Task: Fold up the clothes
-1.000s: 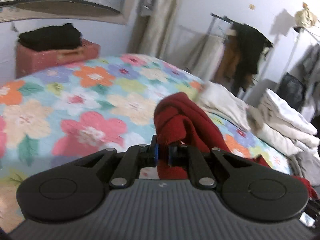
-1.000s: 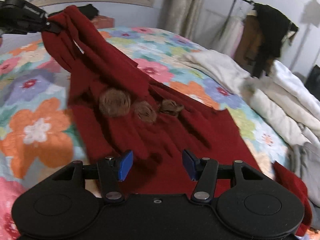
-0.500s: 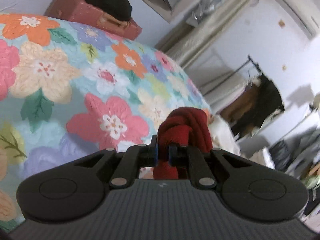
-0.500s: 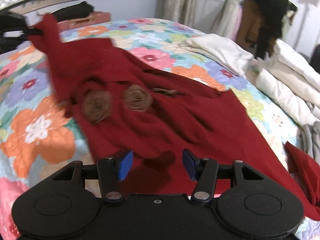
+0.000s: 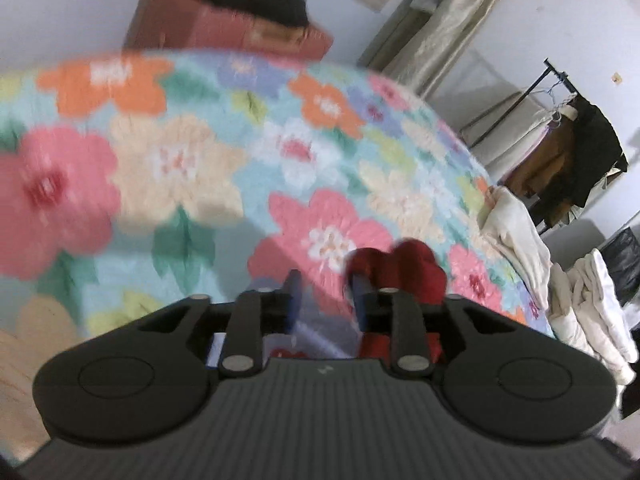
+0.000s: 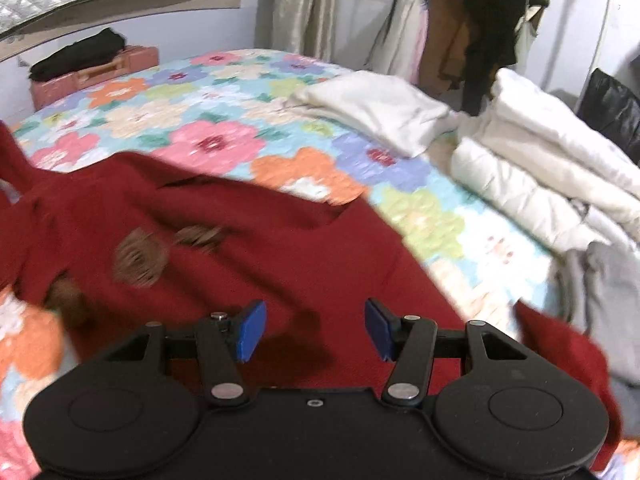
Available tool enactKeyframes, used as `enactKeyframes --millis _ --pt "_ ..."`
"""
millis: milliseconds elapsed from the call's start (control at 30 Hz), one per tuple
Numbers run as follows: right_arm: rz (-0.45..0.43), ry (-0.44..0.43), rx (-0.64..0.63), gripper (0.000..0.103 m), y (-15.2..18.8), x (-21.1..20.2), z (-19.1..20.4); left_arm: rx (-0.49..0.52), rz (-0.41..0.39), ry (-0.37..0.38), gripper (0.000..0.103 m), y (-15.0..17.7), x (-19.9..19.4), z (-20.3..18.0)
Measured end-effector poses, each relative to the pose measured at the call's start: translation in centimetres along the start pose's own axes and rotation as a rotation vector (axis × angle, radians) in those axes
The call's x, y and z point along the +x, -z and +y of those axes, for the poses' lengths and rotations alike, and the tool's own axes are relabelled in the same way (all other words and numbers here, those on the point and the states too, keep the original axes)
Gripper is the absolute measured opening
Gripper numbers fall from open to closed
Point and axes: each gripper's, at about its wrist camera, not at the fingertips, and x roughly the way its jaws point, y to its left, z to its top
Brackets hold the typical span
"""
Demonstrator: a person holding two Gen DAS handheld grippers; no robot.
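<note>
The red garment (image 6: 248,240) lies spread on the flowered bed (image 6: 224,120), and the step in hand seems to be laying it flat. The left gripper (image 5: 326,300) is opening, with a red bunch resting only against its right finger, while the right gripper (image 6: 314,330) hovers wide and empty above the cloth. Next, I think, each must take a new edge to fold.

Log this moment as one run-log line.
left gripper: jaws opening, red garment beside right finger | right gripper: open above garment | garment: spread on floral bedspread

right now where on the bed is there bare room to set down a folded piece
Free: the floral bedspread between the red garment and the pink box by the wall. Crowded: the side with the cream bedding, the folded cream cloth and the grey cloth.
</note>
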Motion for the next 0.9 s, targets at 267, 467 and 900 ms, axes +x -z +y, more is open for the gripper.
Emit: enactKeyframes --millis 267,467,900 --pt "0.039 -0.076 0.045 0.060 -3.3 3.6 -4.8 0.359 0.097 0.086 0.052 -1.8 -0.6 -5.4" --pt "0.129 -0.182 0.063 0.060 -4.7 9.0 -6.8 0.791 0.264 0.239 0.069 2.8 8.2 -15.6" --pt "0.217 -0.258 -0.021 0.054 -4.2 14.3 -7.7 0.850 0.552 0.437 0.021 8.4 20.0 -22.8"
